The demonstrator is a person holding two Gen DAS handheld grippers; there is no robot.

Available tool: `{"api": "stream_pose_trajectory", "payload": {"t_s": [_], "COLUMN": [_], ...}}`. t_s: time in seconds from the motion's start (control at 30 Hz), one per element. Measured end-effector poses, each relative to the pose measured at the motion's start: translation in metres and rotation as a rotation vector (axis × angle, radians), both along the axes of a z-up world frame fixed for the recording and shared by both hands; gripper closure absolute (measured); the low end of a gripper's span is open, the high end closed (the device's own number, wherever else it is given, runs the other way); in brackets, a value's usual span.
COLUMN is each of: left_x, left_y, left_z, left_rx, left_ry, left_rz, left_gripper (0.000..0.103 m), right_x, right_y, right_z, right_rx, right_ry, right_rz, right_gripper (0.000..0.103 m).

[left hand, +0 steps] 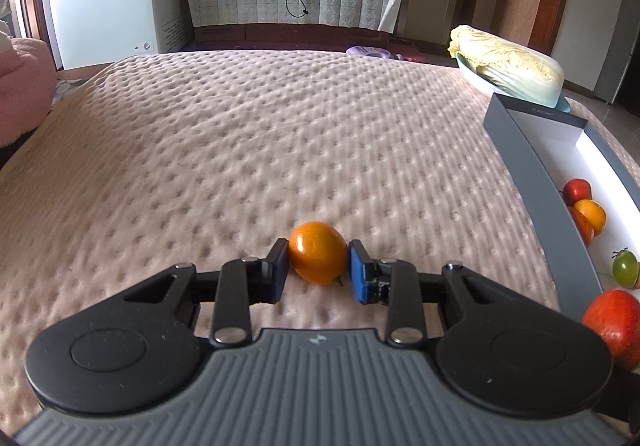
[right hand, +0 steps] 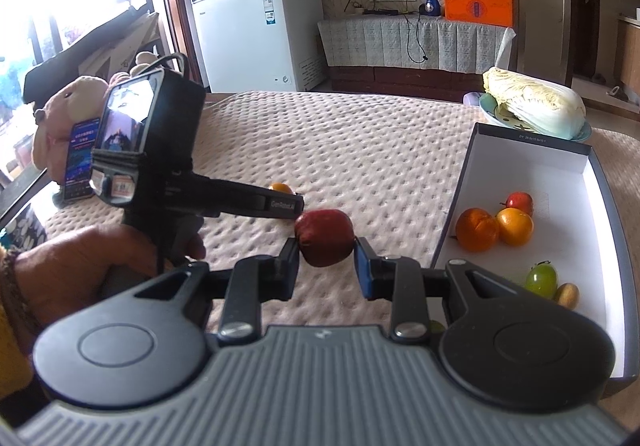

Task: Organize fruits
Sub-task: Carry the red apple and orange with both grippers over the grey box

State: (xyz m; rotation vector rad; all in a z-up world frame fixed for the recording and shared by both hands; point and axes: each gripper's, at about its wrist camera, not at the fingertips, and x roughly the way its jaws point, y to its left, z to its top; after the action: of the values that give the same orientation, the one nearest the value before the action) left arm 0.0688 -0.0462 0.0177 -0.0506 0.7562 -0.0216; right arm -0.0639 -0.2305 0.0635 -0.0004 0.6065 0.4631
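Fruits are the work here, two of them in hand. My left gripper (left hand: 319, 264) is closed on a small orange fruit (left hand: 318, 252), its pads pressing either flank, the fruit at or just above the quilted bed cover (left hand: 240, 150). My right gripper (right hand: 326, 262) is clamped on a dark red fruit (right hand: 325, 237), held clear of the cover, just left of the box. Both look round, smooth-skinned and light; I judge them firm enough for a grip across the widest part, but glossy enough to slip if taken off-centre, so the pads should stay at the equator.

Containers: an open grey box with a white interior (right hand: 532, 154) lies at the right of the bed. Inside it, at the near end, sit a large orange (right hand: 477, 229), a smaller orange (right hand: 515, 226), a small red fruit (right hand: 519, 203), a green fruit (right hand: 541, 280) and a yellowish-brown piece (right hand: 568, 295); its far end is bare. Beyond the box, a dish (right hand: 490, 111) carries a napa cabbage (right hand: 534, 102).
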Motion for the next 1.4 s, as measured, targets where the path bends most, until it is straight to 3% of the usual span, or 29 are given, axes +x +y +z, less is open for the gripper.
{"api": "stream_pose_trajectory", "payload": {"t_s": [0.7, 1.4], "left_x": [-0.017, -0.022], "left_y": [0.044, 0.0], "left_z": [0.025, 0.046], "left_rx": [0.031, 0.048], "left_ry": [-0.024, -0.071], "left_rz": [0.077, 0.013], "left_gripper": [0.066, 0.066], "right_x": [-0.001, -0.013], "right_y": [0.024, 0.005], "right_z": [-0.001, 0.012], "right_rx": [0.029, 0.06], "right_ry": [-0.009, -0.055], "right_rz": [0.065, 0.022], "right_gripper": [0.07, 0.07]}}
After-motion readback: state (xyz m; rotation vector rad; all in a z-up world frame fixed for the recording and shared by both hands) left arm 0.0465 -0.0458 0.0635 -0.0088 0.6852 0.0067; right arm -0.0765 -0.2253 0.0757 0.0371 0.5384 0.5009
